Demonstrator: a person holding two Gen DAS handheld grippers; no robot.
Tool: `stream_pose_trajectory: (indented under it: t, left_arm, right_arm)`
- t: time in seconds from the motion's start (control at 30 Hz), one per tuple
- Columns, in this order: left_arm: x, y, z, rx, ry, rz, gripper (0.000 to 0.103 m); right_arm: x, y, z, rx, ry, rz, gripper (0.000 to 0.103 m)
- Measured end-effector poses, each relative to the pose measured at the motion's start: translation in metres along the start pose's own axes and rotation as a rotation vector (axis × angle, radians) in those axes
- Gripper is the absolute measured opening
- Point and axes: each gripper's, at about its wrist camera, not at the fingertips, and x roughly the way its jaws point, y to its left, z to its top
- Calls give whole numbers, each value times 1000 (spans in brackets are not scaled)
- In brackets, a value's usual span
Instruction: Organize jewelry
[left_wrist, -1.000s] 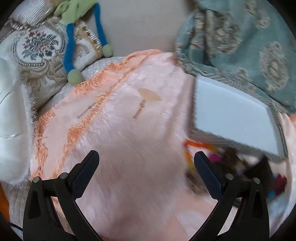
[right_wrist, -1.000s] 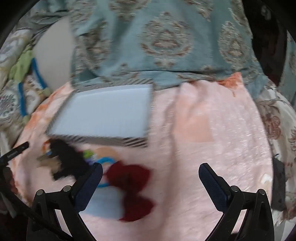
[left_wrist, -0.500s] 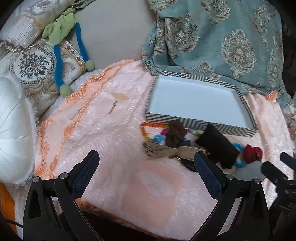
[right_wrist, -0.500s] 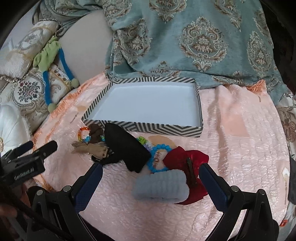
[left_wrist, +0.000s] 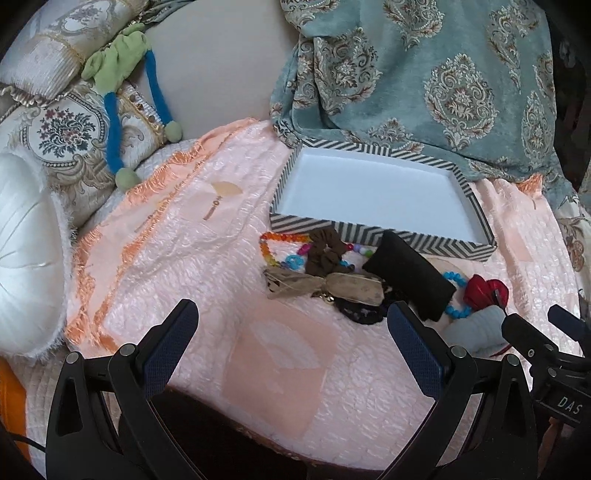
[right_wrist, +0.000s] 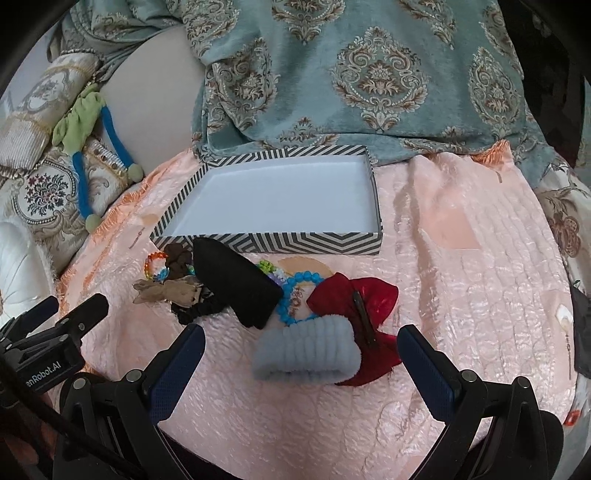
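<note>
1. Left wrist view: the left gripper hung above the pink quilted cloth with its jaws spread wide and nothing between them.
2. Beyond it stood the chevron-striped box, white inside and holding nothing, backed against the teal patterned blanket.
3. The jewelry lay in a loose heap on the cloth just in front of the box: a rainbow bead bracelet, a brown scrunchie, a tan bow, a black pouch, a blue bead bracelet and a red bow.
4. The right gripper showed at the right edge, near the red bow.
5. Right wrist view: the right gripper was likewise wide open and empty, poised over a grey fuzzy band that overlapped the red bow.
6. The black pouch lay left of it, touching the box's front wall.
7. The left gripper appeared at the left edge.
</note>
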Motion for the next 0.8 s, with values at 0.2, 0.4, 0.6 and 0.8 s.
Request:
stream_pose_trajectory:
  t: [0.2,0.4,0.6,0.8]
  left_arm:
    - [3,-3,-4,-17,21,-21,103]
    - [10,-1,-5,-35,49,-28,103]
    - [15,-1,-6,-39,63,-34,103]
    - [14,0,-5,-50,65,-41,103]
  right_arm:
    - [0,-2,-2,4,4,-15,103]
    - [3,1,-2,-5,16,-20,103]
    - [3,0,-1,1,17,-24,103]
    - [0,-5,-1,6,10,-28,103]
